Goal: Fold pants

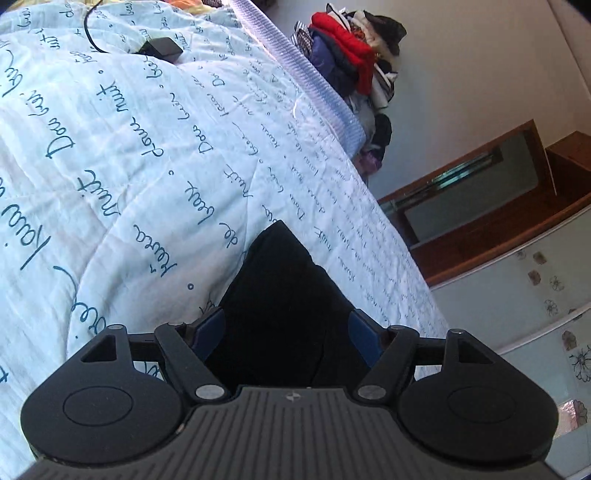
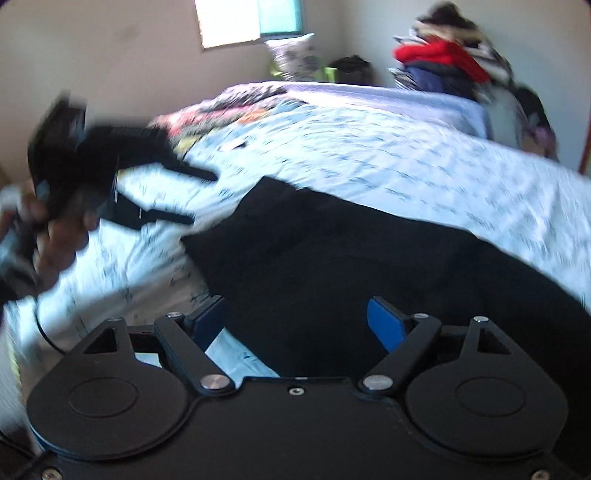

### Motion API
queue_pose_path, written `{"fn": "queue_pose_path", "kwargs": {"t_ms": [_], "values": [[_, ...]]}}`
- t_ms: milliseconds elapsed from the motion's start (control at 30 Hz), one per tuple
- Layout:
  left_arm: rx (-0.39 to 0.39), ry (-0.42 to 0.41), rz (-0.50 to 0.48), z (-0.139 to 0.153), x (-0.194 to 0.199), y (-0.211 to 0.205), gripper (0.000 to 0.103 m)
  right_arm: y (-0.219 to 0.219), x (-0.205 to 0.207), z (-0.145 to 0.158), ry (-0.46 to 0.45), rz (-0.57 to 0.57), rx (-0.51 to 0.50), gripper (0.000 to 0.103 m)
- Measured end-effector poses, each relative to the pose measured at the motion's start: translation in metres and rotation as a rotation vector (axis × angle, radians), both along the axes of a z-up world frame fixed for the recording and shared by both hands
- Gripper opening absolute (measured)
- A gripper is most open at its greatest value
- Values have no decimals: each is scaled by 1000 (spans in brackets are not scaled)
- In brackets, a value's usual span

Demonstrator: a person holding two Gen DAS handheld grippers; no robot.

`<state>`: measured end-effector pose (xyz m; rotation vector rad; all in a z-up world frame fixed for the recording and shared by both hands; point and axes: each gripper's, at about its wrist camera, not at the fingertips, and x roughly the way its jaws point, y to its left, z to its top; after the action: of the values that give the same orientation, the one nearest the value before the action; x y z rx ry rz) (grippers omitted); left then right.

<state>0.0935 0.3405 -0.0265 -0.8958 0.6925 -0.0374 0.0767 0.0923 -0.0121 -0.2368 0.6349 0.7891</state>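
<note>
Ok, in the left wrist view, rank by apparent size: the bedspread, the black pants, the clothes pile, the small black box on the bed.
1. bedspread
2. black pants, though nearness to the camera inflates them
3. clothes pile, farther off
4. small black box

The pants [image 2: 351,251] lie on the bed [image 2: 369,155], a clothes pile [image 2: 443,62] behind its far edge.

Lying on one bedspread [image 1: 122,147]: one pair of black pants [image 2: 369,266] and one small black box [image 1: 160,48] with one cable [image 1: 88,33]. Showing two grippers [image 1: 284,332] [image 2: 299,325]. Standing behind: one clothes pile [image 1: 351,70], one pillow [image 2: 295,55].
</note>
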Motion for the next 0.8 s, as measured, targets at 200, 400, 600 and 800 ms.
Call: {"fn": "queue_pose_path", "kwargs": {"t_ms": [200,400,600,800], "values": [[-1,-12,19,2,-23,2,76,73,-38,-19,-432,167,-351,84],[-3,-16,27,1,-36,10,82,96,-30,-36,-447,214,-450,76],[-9,-4,17,-4,-36,10,82,110,-13,-45,-423,192,-488,37],[-5,-4,10,-4,-35,10,82,101,-12,-42,-338,159,-371,28]]}}
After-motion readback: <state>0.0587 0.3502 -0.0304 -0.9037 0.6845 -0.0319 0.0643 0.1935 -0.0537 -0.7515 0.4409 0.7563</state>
